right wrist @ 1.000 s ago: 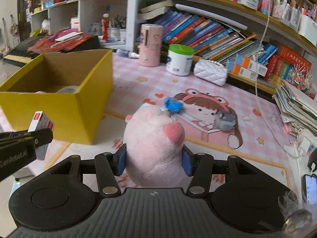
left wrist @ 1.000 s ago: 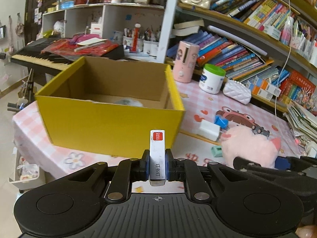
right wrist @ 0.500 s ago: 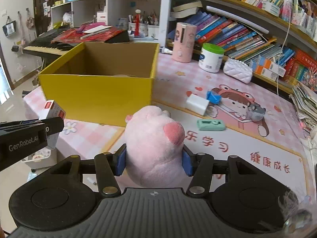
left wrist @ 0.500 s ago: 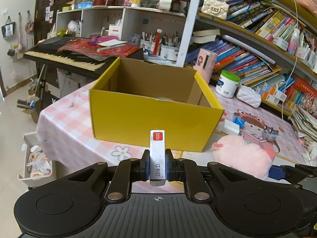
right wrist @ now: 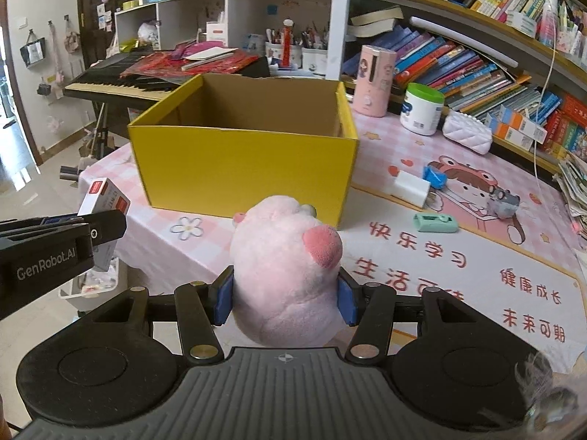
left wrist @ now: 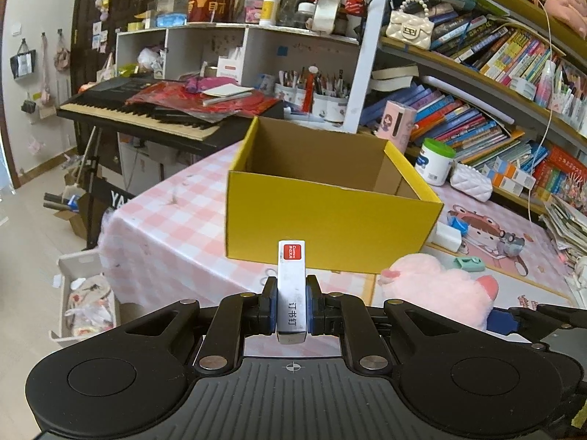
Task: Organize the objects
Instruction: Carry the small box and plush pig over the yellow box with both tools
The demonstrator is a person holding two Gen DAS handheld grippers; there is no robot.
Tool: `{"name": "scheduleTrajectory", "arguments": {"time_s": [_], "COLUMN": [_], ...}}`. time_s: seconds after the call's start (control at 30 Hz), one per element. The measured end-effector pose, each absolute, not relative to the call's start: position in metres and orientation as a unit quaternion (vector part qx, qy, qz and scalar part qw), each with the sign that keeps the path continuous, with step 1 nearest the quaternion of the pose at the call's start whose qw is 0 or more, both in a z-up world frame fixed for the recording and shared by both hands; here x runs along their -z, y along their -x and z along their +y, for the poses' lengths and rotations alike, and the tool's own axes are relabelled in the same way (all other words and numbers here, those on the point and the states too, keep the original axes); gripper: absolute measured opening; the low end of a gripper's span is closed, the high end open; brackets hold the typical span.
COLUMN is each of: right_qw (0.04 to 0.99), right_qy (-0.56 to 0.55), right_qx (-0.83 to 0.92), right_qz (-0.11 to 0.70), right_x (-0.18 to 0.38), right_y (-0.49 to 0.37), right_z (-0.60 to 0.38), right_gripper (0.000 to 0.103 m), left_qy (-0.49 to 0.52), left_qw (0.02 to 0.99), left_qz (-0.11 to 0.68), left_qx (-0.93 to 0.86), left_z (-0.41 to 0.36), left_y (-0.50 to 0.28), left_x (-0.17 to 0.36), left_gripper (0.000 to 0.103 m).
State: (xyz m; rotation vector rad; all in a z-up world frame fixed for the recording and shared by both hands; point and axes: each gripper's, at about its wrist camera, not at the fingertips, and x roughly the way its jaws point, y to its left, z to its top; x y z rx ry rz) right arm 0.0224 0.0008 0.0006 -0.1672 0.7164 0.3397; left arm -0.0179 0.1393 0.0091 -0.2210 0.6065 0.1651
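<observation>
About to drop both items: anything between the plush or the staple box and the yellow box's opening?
Nothing visible blocks either. Only the yellow box's near wall faces the pink plush and staple box; both must clear its rim.

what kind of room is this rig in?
Most likely a child's study or bedroom at home. Packed bookshelves line the wall, a keyboard piano stands beside the table, and the table has a pink cartoon study mat with pen cups behind.
</observation>
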Motion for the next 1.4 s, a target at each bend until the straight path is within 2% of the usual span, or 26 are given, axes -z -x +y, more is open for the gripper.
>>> {"name": "scheduleTrajectory", "arguments": {"time_s": [0.37,0.7,1.03,1.4], "right_qw": [0.937,0.951,0.947,0.929], "right_qy": [0.092,0.091,0.105,0.134], "right_qx": [-0.174,-0.195,-0.211,-0.226], "right_qz": [0.288,0.223,0.219,0.259], "right_x": [-0.022,-0.053,-0.051,-0.017], "right_y": [-0.016,-0.062,-0.136,-0.203], "right_z": [0.017,0.03,0.042,0.051], "right_gripper": [0.052,0.052,0.052,0.052], "left_qy": [0.114,0.092,0.085,0.074], "left_qw": [0.955,0.966,0.963,0.949], "left_qz": [0.262,0.222,0.227,0.275], "left_qx": [-0.082,-0.094,-0.116,-0.138], "left_z": [0.154,0.159,0.159,0.156], "left_y": [0.014,-0.029,-0.092,-0.147], "left_x": [-0.028,-0.052,-0.047,-0.022], "left_gripper": [0.013,0.013,0.013,0.013]}}
